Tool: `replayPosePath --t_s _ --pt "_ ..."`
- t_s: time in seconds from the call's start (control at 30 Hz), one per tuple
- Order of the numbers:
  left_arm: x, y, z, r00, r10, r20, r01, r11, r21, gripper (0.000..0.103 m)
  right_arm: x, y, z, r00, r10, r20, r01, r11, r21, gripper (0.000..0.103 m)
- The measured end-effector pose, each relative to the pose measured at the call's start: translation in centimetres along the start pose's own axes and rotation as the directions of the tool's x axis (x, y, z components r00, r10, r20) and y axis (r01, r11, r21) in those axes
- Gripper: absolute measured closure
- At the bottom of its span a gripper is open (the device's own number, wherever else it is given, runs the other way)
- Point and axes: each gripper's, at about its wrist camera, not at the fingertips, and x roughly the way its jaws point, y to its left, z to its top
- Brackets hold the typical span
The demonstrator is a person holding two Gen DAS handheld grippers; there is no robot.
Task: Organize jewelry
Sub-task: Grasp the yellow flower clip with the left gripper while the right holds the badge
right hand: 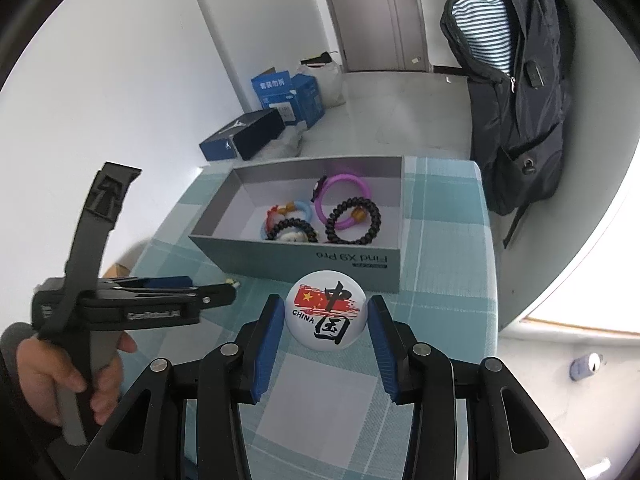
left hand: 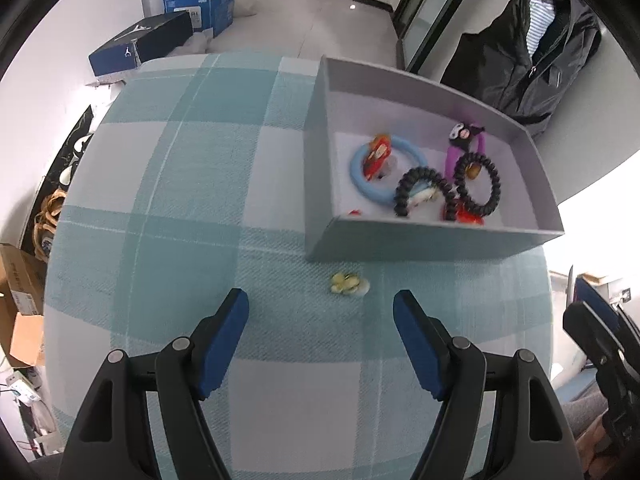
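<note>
In the left wrist view my left gripper [left hand: 320, 305] stands open, low over the checked cloth [left hand: 180, 200]. A small yellow-white trinket [left hand: 348, 285] lies on the cloth just beyond its fingertips, untouched. Behind it stands a grey box [left hand: 420, 240] holding a blue ring [left hand: 356, 168], a purple band [left hand: 450, 160], black coil ties [left hand: 478, 184] and other small pieces. In the right wrist view my right gripper [right hand: 324, 309] is shut on a round white China-flag badge [right hand: 324, 314], held in front of the box's near wall [right hand: 280, 256]. The left gripper [right hand: 224, 293] shows at the left, held by a hand.
A dark backpack [right hand: 516, 92] hangs beyond the table's far right corner. Blue and black cartons [right hand: 248, 136] sit on the floor past the far edge. More cardboard boxes [left hand: 20, 292] stand off the left side of the table.
</note>
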Motion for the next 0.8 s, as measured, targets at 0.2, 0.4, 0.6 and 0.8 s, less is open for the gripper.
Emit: replayPosePath --t_s 0.2,0.4,0.6,0.8 --pt "0.2 -1.1 0.0 0.997 0.067 0.030 -0.069 0.997 0.036 0.056 -0.4 -0.4 0.5 1.000 0.026 0.014 -0.026 0.999 0.033 0.061" --pt "0.1 -1.1 -0.1 0.997 0.061 0.053 -0.063 0.997 0.051 0.089 -0.7 -0.2 0.9 0.998 0.048 0.028 -0.049 0.998 0.044 0.061" --pt "0.1 -1.9 -0.4 0.998 0.036 0.054 -0.041 0.996 0.085 0.089 -1.2 0.3 1.0 0.997 0.059 0.047 -0.060 0.998 0.033 0.061" --pt "-0.2 -1.8 -0.7 0.999 -0.003 0.039 0.000 0.997 0.079 0.090 -1.2 -0.1 0.8 0.997 0.059 0.044 -0.061 0.997 0.054 0.061"
